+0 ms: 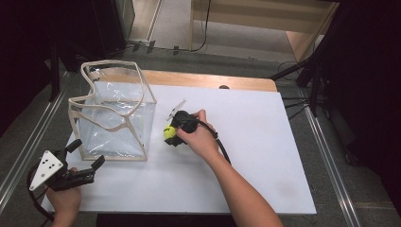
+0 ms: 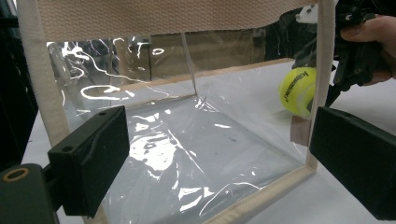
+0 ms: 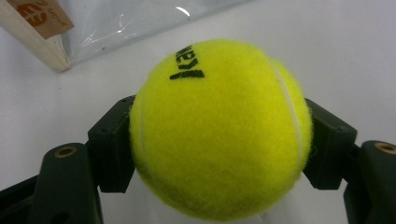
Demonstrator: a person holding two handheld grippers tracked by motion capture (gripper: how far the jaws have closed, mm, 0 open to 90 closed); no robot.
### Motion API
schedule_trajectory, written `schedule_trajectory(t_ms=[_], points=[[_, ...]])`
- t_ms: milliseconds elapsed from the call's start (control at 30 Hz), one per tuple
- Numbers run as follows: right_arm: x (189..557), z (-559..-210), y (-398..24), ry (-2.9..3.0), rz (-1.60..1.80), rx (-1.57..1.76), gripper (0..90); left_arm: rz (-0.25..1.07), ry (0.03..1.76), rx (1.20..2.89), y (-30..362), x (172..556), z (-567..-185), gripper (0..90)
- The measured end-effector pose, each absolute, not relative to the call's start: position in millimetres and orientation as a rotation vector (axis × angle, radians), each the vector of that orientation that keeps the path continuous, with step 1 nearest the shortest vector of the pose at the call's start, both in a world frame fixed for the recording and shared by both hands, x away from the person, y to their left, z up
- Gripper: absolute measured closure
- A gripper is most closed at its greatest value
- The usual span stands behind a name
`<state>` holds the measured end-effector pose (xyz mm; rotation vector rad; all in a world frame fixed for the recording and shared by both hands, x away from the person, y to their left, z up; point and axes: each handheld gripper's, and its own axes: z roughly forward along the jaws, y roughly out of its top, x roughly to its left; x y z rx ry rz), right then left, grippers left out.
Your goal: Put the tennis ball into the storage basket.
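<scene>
Left gripper (image 1: 86, 153) at table's (image 1: 265, 156) near-left corner, jaws spread wide, nothing in them, aimed at bag (image 1: 113, 113). Clear bag with beige trim stands upright, top open, just beyond. Ball (image 1: 169, 133) right beside bag's right side, low over table, can't tell if touching it. Right gripper (image 1: 176, 133) clamped on ball, both jaws snug against its sides.
</scene>
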<state>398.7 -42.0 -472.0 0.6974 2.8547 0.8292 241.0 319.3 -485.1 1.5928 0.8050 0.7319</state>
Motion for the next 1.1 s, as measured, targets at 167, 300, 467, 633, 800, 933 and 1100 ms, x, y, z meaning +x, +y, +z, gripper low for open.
schedule_trajectory(t_ms=[167, 300, 467, 633, 800, 933, 1100], points=[[396, -473, -34, 2.873, 0.855, 0.686, 24.0, 0.731, 0.807, 1.594, 319, 241, -485, 5.3], [396, -472, -28, 2.874, 0.855, 0.653, 24.0, 0.731, 0.807, 1.592, 319, 241, -485, 5.3], [394, -470, -22, 2.888, 0.878, 0.631, 24.0, 0.73, 0.807, 1.591, 319, 241, -485, 5.4], [392, -465, -19, 2.892, 0.884, 0.608, 24.0, 0.73, 0.807, 1.591, 319, 241, -485, 5.4], [388, -455, -17, 2.899, 0.923, 0.607, 24.0, 0.73, 0.807, 1.591, 319, 241, -485, 5.3], [386, -444, -14, 2.886, 0.931, 0.568, 24.0, 0.73, 0.808, 1.591, 319, 241, -485, 5.4], [383, -430, -13, 2.884, 0.943, 0.55, 24.0, 0.73, 0.808, 1.591, 320, 241, -485, 5.4]])
